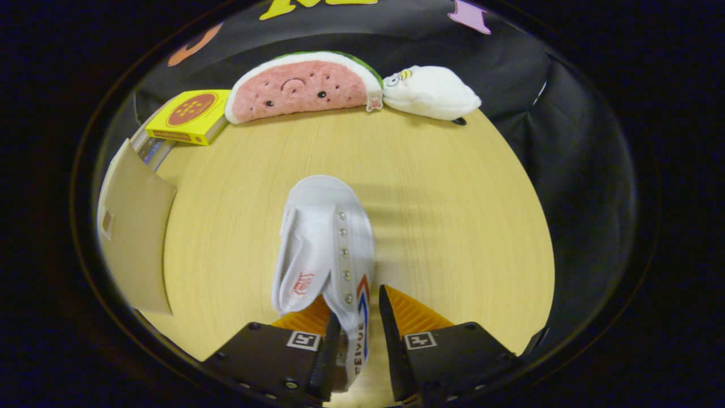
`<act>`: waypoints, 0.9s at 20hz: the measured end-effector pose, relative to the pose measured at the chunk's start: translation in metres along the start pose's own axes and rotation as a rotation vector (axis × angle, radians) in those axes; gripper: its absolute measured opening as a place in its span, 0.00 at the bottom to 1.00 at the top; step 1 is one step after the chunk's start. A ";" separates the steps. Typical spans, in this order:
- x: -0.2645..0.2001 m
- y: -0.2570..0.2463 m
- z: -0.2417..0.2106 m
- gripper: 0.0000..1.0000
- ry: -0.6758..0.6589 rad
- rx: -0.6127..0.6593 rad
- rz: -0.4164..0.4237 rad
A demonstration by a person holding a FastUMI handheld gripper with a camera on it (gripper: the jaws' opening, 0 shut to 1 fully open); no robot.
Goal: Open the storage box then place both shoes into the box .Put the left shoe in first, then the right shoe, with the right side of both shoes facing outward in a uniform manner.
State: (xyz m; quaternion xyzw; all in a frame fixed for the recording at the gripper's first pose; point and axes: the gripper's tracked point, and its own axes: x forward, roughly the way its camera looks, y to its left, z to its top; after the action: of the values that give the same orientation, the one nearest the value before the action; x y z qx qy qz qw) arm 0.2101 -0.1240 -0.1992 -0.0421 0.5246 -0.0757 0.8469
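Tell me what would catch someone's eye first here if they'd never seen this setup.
First the white canvas shoe lying on the wooden table, its heel end between the gripper fingers, which straddle its side wall; whether both press on it cannot be told. Next, beyond the shoe at the table's far edge, a watermelon-slice plush beside a white plush. A yellow box sits next to the watermelon.

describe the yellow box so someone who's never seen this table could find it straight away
Start at the wooden table and look to its far edge, beyond the white shoe that lies between the fingers of the gripper. There a watermelon-slice plush lies beside a white plush. The yellow box sits at the melon's other end: flat, hard-edged, with a round reddish emblem on top.
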 end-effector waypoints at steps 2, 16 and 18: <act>0.001 0.007 0.007 0.28 0.002 0.001 0.016; -0.018 0.000 0.005 0.00 0.036 0.403 0.314; -0.041 0.002 0.009 0.00 0.024 0.440 0.334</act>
State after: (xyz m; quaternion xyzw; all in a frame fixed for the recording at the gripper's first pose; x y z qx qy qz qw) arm 0.2001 -0.1154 -0.1595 0.2310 0.5053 -0.0477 0.8301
